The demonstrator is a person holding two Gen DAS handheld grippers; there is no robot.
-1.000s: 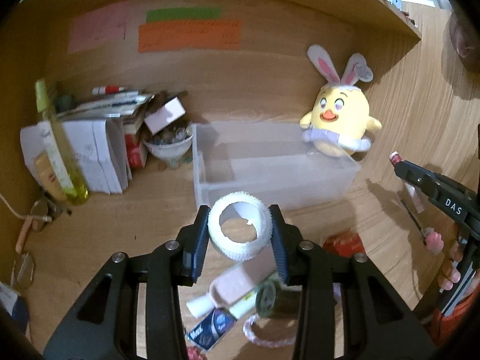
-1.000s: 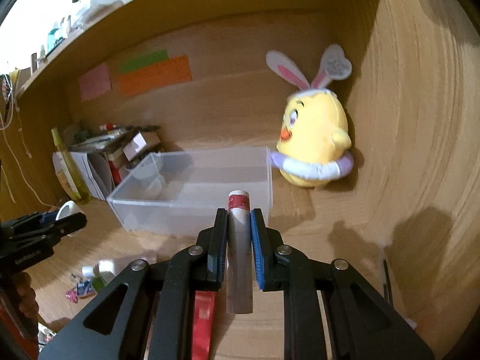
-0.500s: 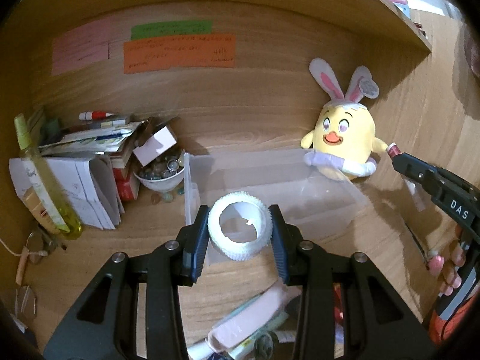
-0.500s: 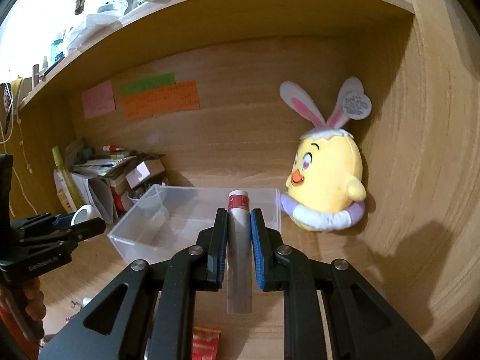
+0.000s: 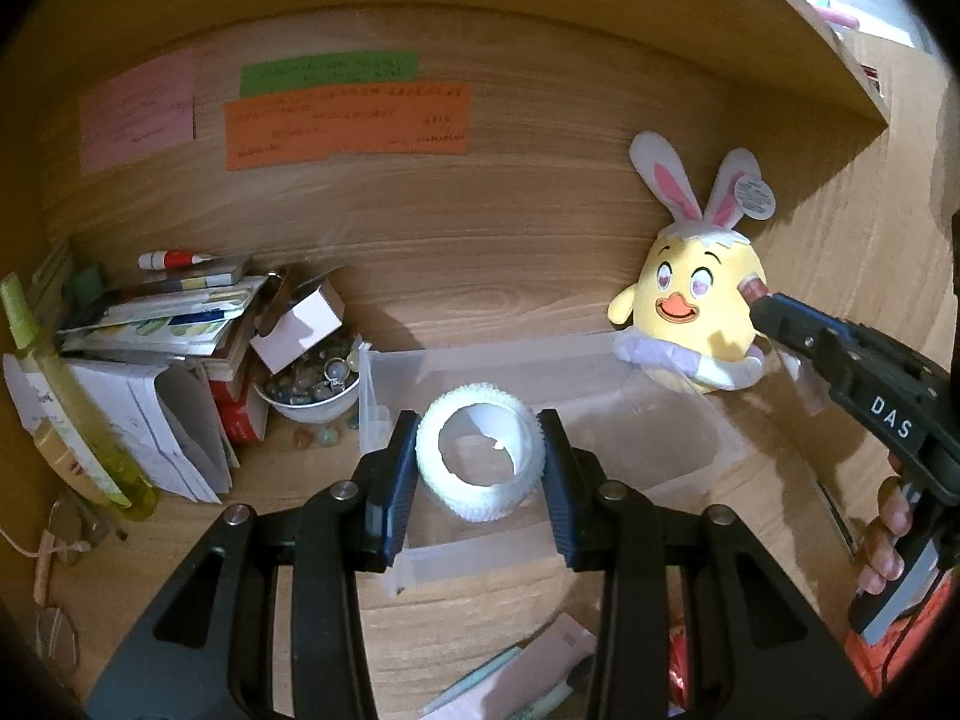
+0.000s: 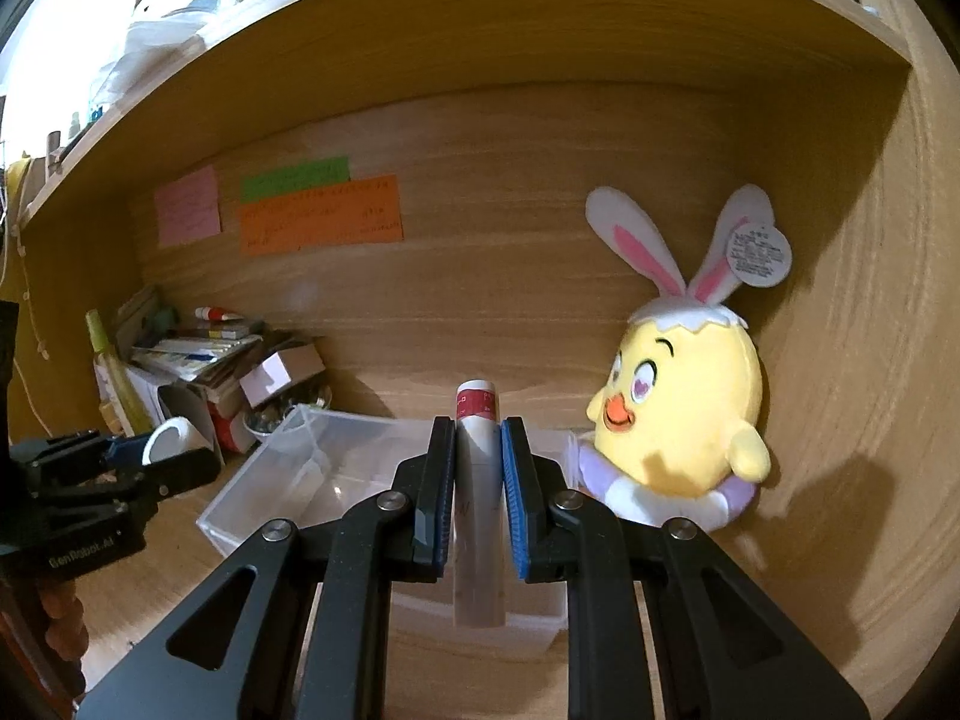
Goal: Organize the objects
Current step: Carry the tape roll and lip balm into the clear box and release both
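My left gripper (image 5: 479, 456) is shut on a white knitted ring (image 5: 480, 468), which hangs over the near part of a clear plastic box (image 5: 660, 420) on the wooden desk. In the right wrist view my right gripper (image 6: 477, 468) is shut on a slim grey tube with a red-and-white cap (image 6: 477, 450), above the box's (image 6: 360, 456) right side. The right gripper (image 5: 840, 360) also shows at the right edge of the left wrist view, and the left gripper (image 6: 150, 468) with the white ring (image 6: 174, 438) shows at the left of the right wrist view.
A yellow plush chick with rabbit ears (image 6: 684, 420) sits in the right corner behind the box. A white bowl of stones (image 5: 312, 384), stacked books and papers (image 5: 156, 324) and a yellow-green bottle (image 5: 66, 396) crowd the left. Loose packets (image 5: 528, 672) lie at the desk front.
Both grippers have moved forward and up towards the box with their loads still held. The box and the plush chick now sit lower and nearer in both views.
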